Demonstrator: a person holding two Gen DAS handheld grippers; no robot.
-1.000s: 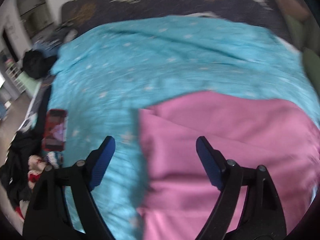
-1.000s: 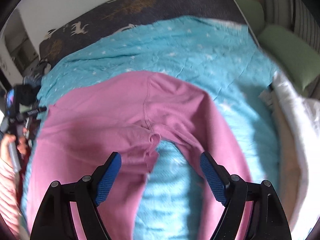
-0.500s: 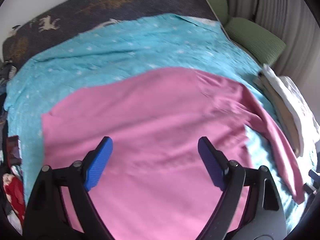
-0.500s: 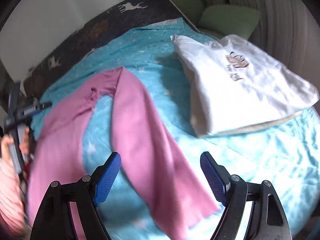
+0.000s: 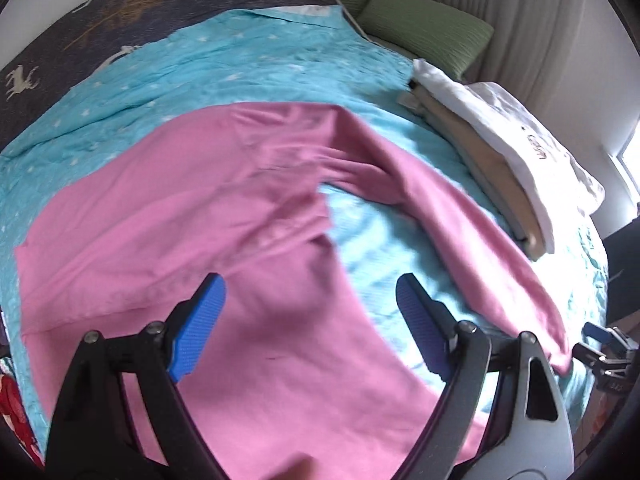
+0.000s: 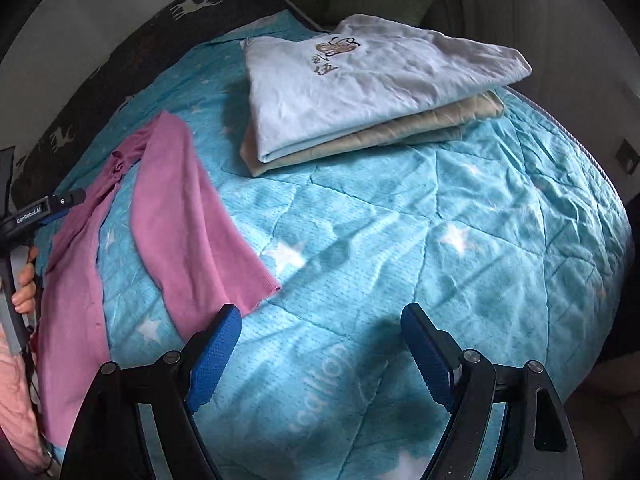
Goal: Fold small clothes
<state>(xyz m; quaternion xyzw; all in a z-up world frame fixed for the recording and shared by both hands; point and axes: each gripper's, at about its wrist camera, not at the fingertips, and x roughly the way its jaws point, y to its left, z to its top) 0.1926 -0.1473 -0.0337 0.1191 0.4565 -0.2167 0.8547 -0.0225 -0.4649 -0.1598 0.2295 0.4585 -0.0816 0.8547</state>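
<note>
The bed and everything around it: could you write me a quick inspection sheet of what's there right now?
Surface: blue star-print quilt over a dark deer-print cover.
Job's things: pink trousers spread flat, legs apart; folded white shirt stacked on a folded beige garment.
Clutter: red item at the bed's edge.
Grippers: left gripper open over the trousers; right gripper open over bare quilt beside a trouser leg; both empty.
Cables: nothing seen.
Surroundings: green cushions, curtain.
</note>
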